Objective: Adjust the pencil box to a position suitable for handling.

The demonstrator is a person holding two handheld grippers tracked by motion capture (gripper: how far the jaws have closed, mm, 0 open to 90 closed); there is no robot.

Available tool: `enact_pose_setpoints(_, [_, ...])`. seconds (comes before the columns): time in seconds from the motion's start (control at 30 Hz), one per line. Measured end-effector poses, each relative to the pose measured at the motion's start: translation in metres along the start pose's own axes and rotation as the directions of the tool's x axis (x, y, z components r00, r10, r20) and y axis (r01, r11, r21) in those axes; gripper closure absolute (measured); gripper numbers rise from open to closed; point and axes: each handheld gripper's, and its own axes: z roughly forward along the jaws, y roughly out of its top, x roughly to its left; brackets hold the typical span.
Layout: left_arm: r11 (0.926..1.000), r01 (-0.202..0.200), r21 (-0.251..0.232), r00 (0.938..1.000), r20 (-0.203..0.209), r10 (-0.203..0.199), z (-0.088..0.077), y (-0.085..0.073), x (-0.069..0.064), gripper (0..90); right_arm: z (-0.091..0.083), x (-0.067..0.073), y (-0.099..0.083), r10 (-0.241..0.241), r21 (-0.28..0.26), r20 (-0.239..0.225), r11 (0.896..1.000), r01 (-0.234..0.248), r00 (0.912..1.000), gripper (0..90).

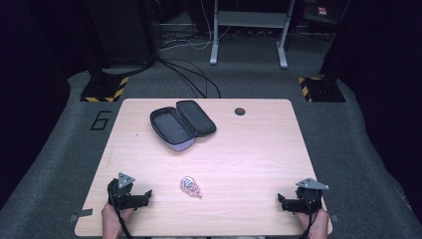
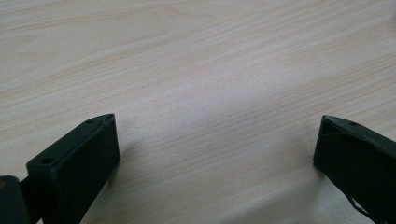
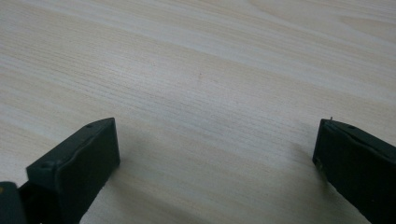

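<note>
Scene: light wood table [image 1: 249, 149], my two grippers parked at its near edge, nothing held.
Left gripper [image 1: 145, 197]: near-left corner, jaws wide apart, bare wood between them in the left gripper view [image 2: 217, 140].
Right gripper [image 1: 282, 201]: near-right corner, jaws wide apart too, bare wood between them in the right gripper view [image 3: 217, 144].
Bundle [image 1: 190, 186]: small pinkish coiled thing, lying flat near the front of the table between my grippers, closer to the left one, apart from both. Too small to tell what it is; looks like a wound cord or small earphones.
Case [image 1: 181, 124]: dark zip case, lying open with its lid folded back, far-left part of the table, well apart from the bundle.
Likely job: bundle into case, I'd guess.
Handling, bundle: I judge it light, soft, floppy; the coil may come loose or trail a strand if I pinch one loop.
Where to grip: across the thick middle of the coil, from above, gentle squeeze.
Handling, case: semi-stiff shell, light, could slide on the wood; steady its rim with the other gripper.
</note>
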Motion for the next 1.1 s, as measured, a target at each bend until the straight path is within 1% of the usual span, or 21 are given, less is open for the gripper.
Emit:
enact_pose_setpoints(0.17, [1.0, 0.001, -0.001, 1.0, 0.0, -0.001, 0.0, 0.0, 0.0, 0.3, 0.0, 0.002, 0.002, 0.012, -0.004, 0.016, 1.0, -0.012, 0.9998, 0.6])
enact_pose_setpoints(0.23, [1.0, 0.0, 0.002, 1.0, 0.001, 0.0, 0.0, 0.0, 0.0, 0.4, -0.001, 0.002, 0.002, -0.01, -0.004, 0.025, 1.0, 0.01, 0.9996, 0.7])
enact_pose_setpoints(0.3, [1.0, 0.002, 0.001, 1.0, 0.0, -0.002, 0.0, 0.0, 0.0, 0.5, -0.001, 0.005, 0.003, 0.007, -0.011, -0.003, 1.0, -0.007, 1.0, 0.7])
enact_pose_setpoints(0.33, [1.0, 0.002, 0.001, 1.0, 0.0, -0.002, 0.0, 0.0, 0.0, 0.5, -0.001, 0.005, 0.003, 0.007, -0.011, -0.003, 1.0, -0.007, 1.0, 0.7])
enact_pose_setpoints(0.37, [1.0, 0.001, 0.002, 1.0, 0.001, -0.001, 0.0, 0.0, 0.0, 0.5, -0.001, 0.009, 0.005, -0.002, -0.01, -0.023, 1.0, 0.002, 0.9997, 0.7])
enact_pose_setpoints(0.43, [1.0, 0.001, 0.002, 1.0, 0.001, -0.001, 0.0, 0.0, 0.0, 0.5, -0.002, 0.011, 0.006, -0.009, -0.014, -0.024, 1.0, 0.008, 0.9997, 0.9])
enact_pose_setpoints(0.47, [1.0, 0.001, 0.002, 1.0, 0.0, -0.001, 0.0, 0.0, 0.0, 0.5, -0.003, 0.018, 0.01, -0.013, -0.017, -0.035, 1.0, 0.012, 0.9993, 1.1])
enact_pose_setpoints(0.5, [1.0, 0.002, 0.002, 1.0, 0.0, -0.002, 0.0, 0.0, -0.001, 0.5, -0.003, 0.018, 0.01, -0.013, -0.017, -0.035, 1.0, 0.012, 0.9993, 1.1])
enact_pose_setpoints(0.53, [1.0, 0.002, 0.002, 1.0, 0.0, -0.002, 0.0, 0.0, -0.001, 0.5, -0.004, 0.025, 0.013, -0.029, -0.032, -0.05, 0.999, 0.028, 0.9983, 1.3])
enact_pose_setpoints(0.57, [1.0, 0.002, 0.002, 1.0, 0.0, -0.002, 0.0, 0.0, -0.001, 0.5, -0.004, 0.025, 0.013, -0.029, -0.032, -0.05, 0.999, 0.028, 0.9983, 1.3])
enact_pose_setpoints(0.6, [1.0, 0.001, 0.002, 1.0, 0.0, -0.001, 0.0, 0.0, -0.001, 0.5, -0.005, 0.033, 0.019, -0.045, -0.034, -0.067, 0.999, 0.043, 0.9968, 1.4])
enact_pose_setpoints(0.7, [1.0, 0.001, 0.002, 1.0, 0.0, -0.001, 0.0, 0.0, -0.001, 0.5, -0.005, 0.039, 0.023, -0.054, -0.043, -0.083, 0.998, 0.051, 0.9951, 1.4])
enact_pose_setpoints(0.73, [1.0, 0.0, 0.003, 1.0, 0.0, 0.0, 0.0, 0.0, -0.001, 0.5, -0.005, 0.049, 0.03, -0.072, -0.057, -0.104, 0.996, 0.066, 0.992, 1.4])
enact_pose_setpoints(0.83, [1.0, 0.003, 0.002, 1.0, 0.0, -0.003, 0.0, 0.0, -0.001, 0.5, -0.004, 0.055, 0.034, -0.091, -0.066, -0.117, 0.994, 0.084, 0.989, 1.4])
enact_pose_setpoints(0.87, [1.0, 0.003, 0.001, 1.0, 0.0, -0.003, 0.0, 0.0, -0.001, 0.5, -0.004, 0.06, 0.037, -0.097, -0.072, -0.127, 0.993, 0.089, 0.9871, 1.4])
enact_pose_setpoints(0.93, [1.0, 0.003, 0.002, 1.0, 0.0, -0.003, 0.0, 0.0, -0.001, 0.5, -0.003, 0.067, 0.042, -0.111, -0.072, -0.153, 0.992, 0.101, 0.982, 1.4])
enact_pose_setpoints(0.97, [1.0, 0.002, 0.002, 1.0, 0.0, -0.002, 0.0, 0.0, -0.001, 0.5, -0.002, 0.074, 0.047, -0.132, -0.08, -0.167, 0.99, 0.12, 0.9771, 1.4])
enact_pose_setpoints(1.0, [1.0, 0.003, 0.001, 1.0, 0.0, -0.003, 0.0, 0.0, -0.001, 0.5, -0.002, 0.078, 0.049, -0.132, -0.075, -0.181, 0.99, 0.12, 0.9746, 1.4])
enact_pose_setpoints(1.03, [1.0, 0.003, 0.001, 1.0, 0.0, -0.003, 0.0, 0.0, -0.001, 0.5, -0.002, 0.078, 0.049, -0.132, -0.075, -0.181, 0.99, 0.12, 0.9746, 1.4])
enact_pose_setpoints(1.07, [1.0, 0.003, 0.002, 1.0, 0.0, -0.003, 0.0, 0.0, -0.001, 0.5, -0.001, 0.082, 0.051, -0.144, -0.08, -0.187, 0.988, 0.132, 0.9718, 1.4])
enact_pose_setpoints(1.1, [1.0, 0.001, 0.003, 1.0, 0.0, -0.001, 0.0, 0.0, -0.001, 0.5, 0.0, 0.088, 0.055, -0.159, -0.089, -0.205, 0.986, 0.143, 0.9659, 1.4])
